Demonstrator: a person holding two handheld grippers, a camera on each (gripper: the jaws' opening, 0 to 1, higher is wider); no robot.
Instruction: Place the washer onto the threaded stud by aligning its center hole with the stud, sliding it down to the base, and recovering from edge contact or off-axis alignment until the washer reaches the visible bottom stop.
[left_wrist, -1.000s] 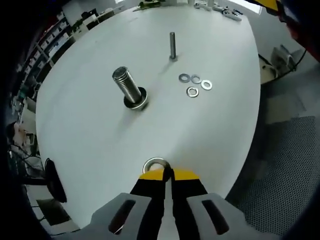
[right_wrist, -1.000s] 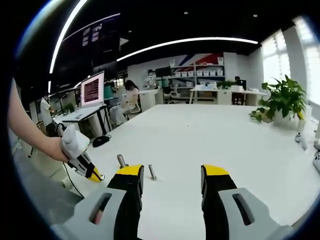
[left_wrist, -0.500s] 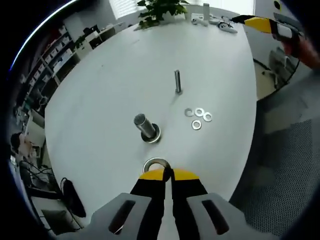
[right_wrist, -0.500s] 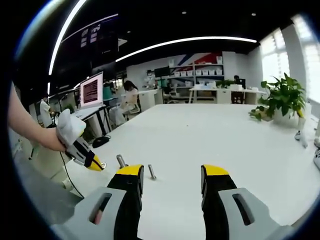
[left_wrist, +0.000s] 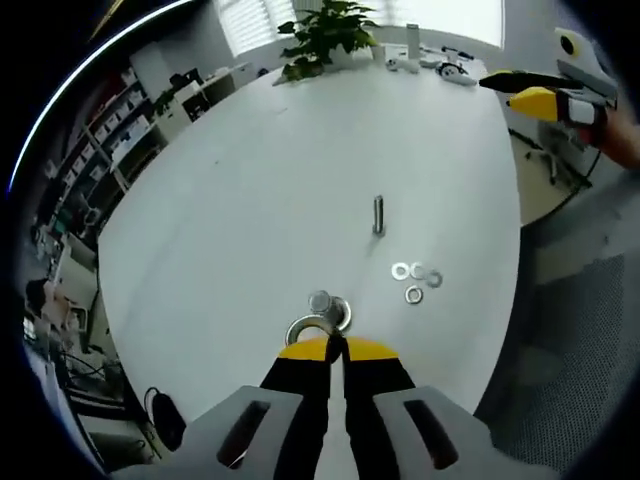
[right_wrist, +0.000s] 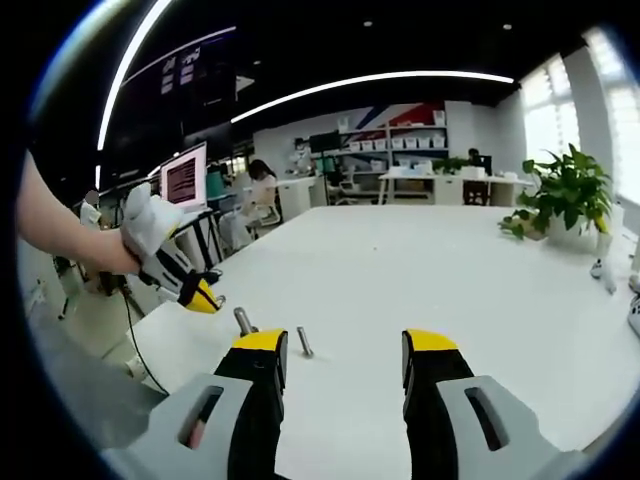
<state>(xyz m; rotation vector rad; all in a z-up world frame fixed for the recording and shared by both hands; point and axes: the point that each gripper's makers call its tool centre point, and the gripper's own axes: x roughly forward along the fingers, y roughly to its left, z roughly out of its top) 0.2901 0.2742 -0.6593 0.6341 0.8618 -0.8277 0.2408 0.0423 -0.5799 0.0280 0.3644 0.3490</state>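
We've got the left gripper (left_wrist: 335, 347) with its yellow-tipped jaws pressed together on the near rim of a flat silver steel washer (left_wrist: 309, 330), which sticks out ahead of the tips. Just beyond it in the left gripper view stands the thick grey threaded stud (left_wrist: 320, 302) on its round metal base, seen almost end-on, so its long axis runs close to our line of sight. That's the relation we care about: the washer's hole sits a touch short of the stud's top and slightly to one side, so in our judgement it wants a small push forward to centre before going down.

Further out stand a thin steel pin (left_wrist: 378, 215) and three small loose washers (left_wrist: 417, 279) on the white round table (left_wrist: 250, 180).

Over in the right gripper view, the right gripper (right_wrist: 343, 365) hangs spread wide with nothing between its jaws, well apart from the stud, so the left is plainly the nearer tool.
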